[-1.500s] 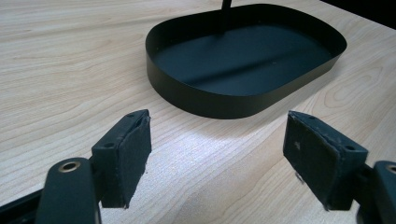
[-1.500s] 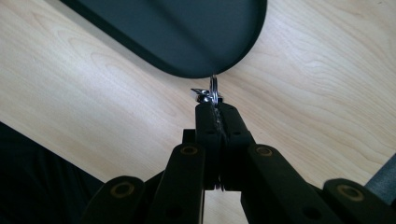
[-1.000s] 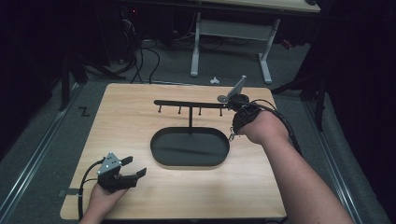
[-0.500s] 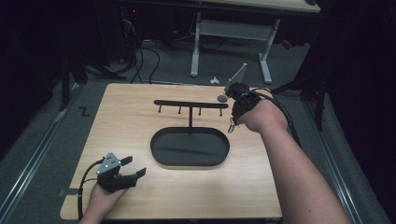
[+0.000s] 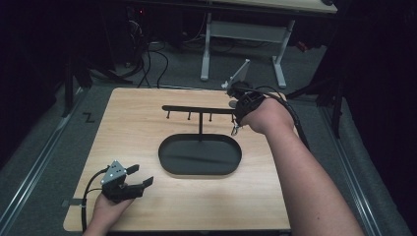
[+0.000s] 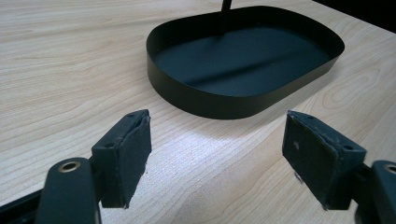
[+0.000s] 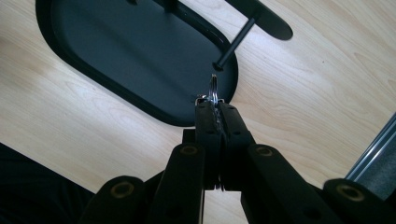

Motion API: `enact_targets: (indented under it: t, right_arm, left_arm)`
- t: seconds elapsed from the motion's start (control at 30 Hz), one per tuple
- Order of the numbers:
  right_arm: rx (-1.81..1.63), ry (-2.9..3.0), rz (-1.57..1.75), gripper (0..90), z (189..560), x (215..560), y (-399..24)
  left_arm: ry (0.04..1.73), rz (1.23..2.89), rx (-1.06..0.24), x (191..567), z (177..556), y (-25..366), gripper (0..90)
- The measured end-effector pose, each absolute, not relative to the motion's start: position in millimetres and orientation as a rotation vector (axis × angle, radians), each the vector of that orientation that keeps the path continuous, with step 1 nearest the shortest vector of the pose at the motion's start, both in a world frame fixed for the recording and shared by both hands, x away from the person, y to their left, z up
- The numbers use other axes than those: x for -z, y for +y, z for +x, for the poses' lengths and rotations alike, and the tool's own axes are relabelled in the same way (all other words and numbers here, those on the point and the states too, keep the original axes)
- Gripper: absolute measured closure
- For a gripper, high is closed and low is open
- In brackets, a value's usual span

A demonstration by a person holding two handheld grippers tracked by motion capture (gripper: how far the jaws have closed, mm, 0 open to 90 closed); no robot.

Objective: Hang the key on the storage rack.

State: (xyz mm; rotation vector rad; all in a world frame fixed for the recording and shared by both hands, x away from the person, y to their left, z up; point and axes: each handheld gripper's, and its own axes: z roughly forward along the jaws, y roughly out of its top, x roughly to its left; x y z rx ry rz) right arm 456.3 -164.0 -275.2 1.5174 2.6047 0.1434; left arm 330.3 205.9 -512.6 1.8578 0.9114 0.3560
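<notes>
A: Left side first. What's the left gripper (image 5: 134, 181) doing?

B: Low on the table (image 5: 128, 128), near the front left corner, held in the left hand (image 5: 105, 209). Jaws spread wide, nothing between them. In the left gripper view the pads (image 6: 126, 149) sit over bare wood, aimed at the tray (image 6: 177, 93).

A: Tray contents?

B: Black oval tray (image 5: 164, 160), mid-table, shallow wall. Nothing loose inside that I can make out. A thin post (image 5: 199, 129) rises from its far part and carries a horizontal bar (image 5: 189, 108) with short pegs (image 5: 189, 117) hanging under it.

A: Distance, left gripper to tray?

B: Near, not touching. The tray lies just ahead and to the right of it.

A: Now the right.

B: Right gripper (image 5: 237, 123) is up at the bar's right end, right hand (image 5: 265, 115) around it, pointing down. A cable (image 5: 295, 123) trails off it along the forearm.

A: Released or clenched?

B: Clenched. In the right gripper view the jaws are pressed together on a thin metal ring (image 7: 213, 91), seen edge-on, poking out past the tips.

A: Ring relative to the rack?

B: Just below the end peg (image 7: 233, 44), close to its tip. Can't tell whether they touch. The tray's right end (image 7: 140, 56) is beneath.
</notes>
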Motion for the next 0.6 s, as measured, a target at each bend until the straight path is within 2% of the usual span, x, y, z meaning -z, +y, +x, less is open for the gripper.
enact_targets:
  t: [0.6]
  right_arm:
    - [-0.125, 2.636, 1.523, 88.3, 477, 293, -160]
  left_arm:
    - [0.915, 1.858, -0.356, 514, 332, 206, 24.3]
